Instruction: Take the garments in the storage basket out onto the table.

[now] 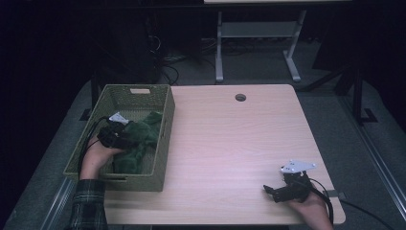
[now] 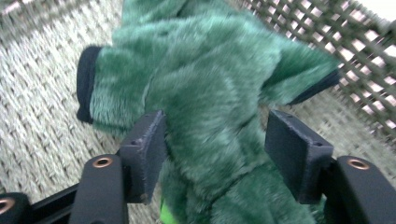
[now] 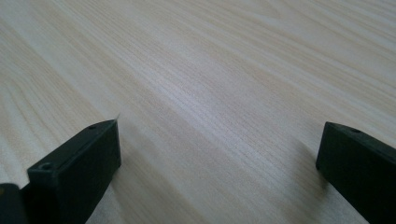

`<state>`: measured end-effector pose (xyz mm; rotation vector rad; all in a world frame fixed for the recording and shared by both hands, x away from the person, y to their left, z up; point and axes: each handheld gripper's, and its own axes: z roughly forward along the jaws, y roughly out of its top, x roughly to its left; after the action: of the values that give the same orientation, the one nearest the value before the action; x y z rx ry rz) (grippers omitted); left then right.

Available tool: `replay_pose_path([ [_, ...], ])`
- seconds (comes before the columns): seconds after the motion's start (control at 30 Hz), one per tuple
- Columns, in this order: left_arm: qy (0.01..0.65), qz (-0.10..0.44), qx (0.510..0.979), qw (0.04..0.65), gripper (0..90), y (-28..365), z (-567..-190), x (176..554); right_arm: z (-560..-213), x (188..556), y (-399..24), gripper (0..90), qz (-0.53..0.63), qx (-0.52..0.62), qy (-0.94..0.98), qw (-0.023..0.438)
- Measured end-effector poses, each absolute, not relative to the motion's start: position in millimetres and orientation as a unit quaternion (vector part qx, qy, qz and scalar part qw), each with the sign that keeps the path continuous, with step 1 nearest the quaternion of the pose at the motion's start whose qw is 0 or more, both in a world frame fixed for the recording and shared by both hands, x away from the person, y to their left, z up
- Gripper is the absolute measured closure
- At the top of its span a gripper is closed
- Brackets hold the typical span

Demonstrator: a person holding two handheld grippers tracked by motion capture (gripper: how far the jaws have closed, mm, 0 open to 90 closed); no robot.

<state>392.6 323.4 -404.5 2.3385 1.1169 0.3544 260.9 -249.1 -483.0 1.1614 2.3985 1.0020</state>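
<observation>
At the left edge of the desk (image 1: 230, 139) stands a green woven basket (image 1: 165, 143), its long side running away from the person. Inside it lies a green plush toy (image 1: 139, 141), fuzzy, with dark trim at the ends of its limbs. The left gripper (image 1: 125, 139) reaches down into the basket from the near-left side, held in the person's left hand (image 1: 95, 160), a plaid sleeve (image 1: 88, 206) behind it.

In the left gripper view the toy (image 2: 210, 121) fills the gap between the jaws: its body runs up through the middle, one dark-cuffed limb sticks out to the left beyond the left jaw, and another points right toward the basket wall (image 2: 336, 37). The left jaw lies against the fur; the right jaw stands just beside it, with a thin gap showing. The jaws are partly open around the toy and not pressing it from both sides.

Well apart, at the near-right corner of the desk, the right gripper (image 1: 270, 190) rests low in the right hand (image 1: 313, 211). Its jaws stand wide open over bare wood (image 3: 210, 93), with nothing between them.

No writing or label can be read anywhere.
</observation>
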Motion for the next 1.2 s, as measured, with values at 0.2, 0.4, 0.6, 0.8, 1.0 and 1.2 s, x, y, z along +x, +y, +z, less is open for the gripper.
replay_pose_path([
  [0.2,0.416,0.115,0.863,0.265,52.5,323.8,-406.3,392.6,-483.0,260.9,-249.1,0.0,0.348,0.404,0.833,0.147],
  [0.4,0.423,0.090,0.864,0.259,77.7,322.9,-405.5,392.7,-483.0,260.9,-249.1,0.0,0.348,0.403,0.833,0.147],
  [0.6,0.435,0.076,0.858,0.263,84.5,323.5,-400.1,392.2,-483.0,260.9,-249.1,0.0,0.348,0.404,0.833,0.147],
  [0.8,0.445,0.066,0.844,0.291,84.9,325.8,-383.4,388.2,-483.0,260.9,-249.1,0.0,0.348,0.403,0.833,0.147],
  [1.0,0.448,0.057,0.833,0.319,85.3,328.2,-372.2,384.4,-483.0,260.9,-249.1,0.0,0.348,0.403,0.833,0.147],
  [1.2,0.447,0.056,0.820,0.353,85.6,328.9,-356.2,376.9,-483.0,260.9,-249.1,0.0,0.348,0.404,0.833,0.147],
])
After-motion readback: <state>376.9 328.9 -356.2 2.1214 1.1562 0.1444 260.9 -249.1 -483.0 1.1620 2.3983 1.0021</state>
